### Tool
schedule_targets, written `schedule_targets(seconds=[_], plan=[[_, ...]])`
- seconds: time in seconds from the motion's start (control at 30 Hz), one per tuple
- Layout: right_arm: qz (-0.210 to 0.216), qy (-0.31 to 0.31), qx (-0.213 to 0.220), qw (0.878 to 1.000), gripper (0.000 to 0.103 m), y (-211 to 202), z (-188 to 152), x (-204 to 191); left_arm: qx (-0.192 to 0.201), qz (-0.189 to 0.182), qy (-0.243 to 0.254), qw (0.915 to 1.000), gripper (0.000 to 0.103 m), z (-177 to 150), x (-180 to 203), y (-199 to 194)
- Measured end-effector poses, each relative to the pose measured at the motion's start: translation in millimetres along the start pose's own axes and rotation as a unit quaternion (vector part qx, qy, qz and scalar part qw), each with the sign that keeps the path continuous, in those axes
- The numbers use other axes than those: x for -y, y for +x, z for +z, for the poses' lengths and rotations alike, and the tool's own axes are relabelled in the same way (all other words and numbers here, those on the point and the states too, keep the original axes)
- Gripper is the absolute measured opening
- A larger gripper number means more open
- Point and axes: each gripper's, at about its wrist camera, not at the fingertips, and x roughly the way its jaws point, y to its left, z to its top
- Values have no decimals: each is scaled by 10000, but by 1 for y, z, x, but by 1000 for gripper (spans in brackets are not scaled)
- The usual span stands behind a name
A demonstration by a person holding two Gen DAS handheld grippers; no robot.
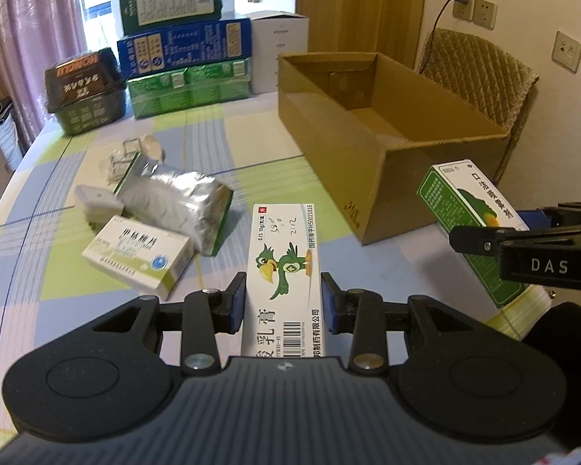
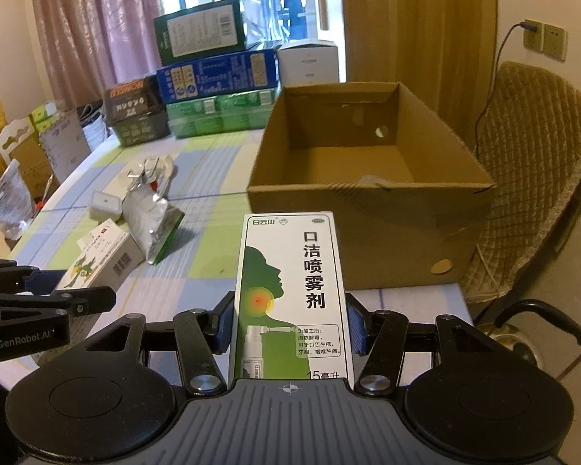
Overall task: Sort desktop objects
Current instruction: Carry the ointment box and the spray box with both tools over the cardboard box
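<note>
Both boxes are up off the tabletop (image 1: 251, 178): the left gripper (image 1: 284, 298) clamps the parrot ointment box (image 1: 284, 267), the right gripper (image 2: 289, 323) clamps the green spray box (image 2: 290, 294). Carrying seems the step; next, I'd say, lift each over the cardboard box's (image 2: 368, 209) near wall. It sits toward the right edge and looks empty.

The cardboard box (image 1: 387, 131) is sitting open on the tabletop (image 1: 251, 147). Left of the cardboard box, a foil pouch (image 1: 174, 201) is lying, with a small case (image 1: 97, 201) touching its far-left side and a tablet carton (image 1: 135, 259) just in front. Behind and left of the cardboard box, stacked cartons (image 1: 182, 50) are standing. Right of it, a chair (image 1: 480, 73) is standing.
</note>
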Motion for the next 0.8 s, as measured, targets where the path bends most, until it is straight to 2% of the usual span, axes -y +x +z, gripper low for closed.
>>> schedule_targets(seconds=[0.37,0.8], plan=[[-80,176,371,9991,53,-26,31,27,337,-359,88,9987,33,47,30,3],[-212,143,691,9973,53,-18,87,65,595,-706,256,9954,33,107,70,23]])
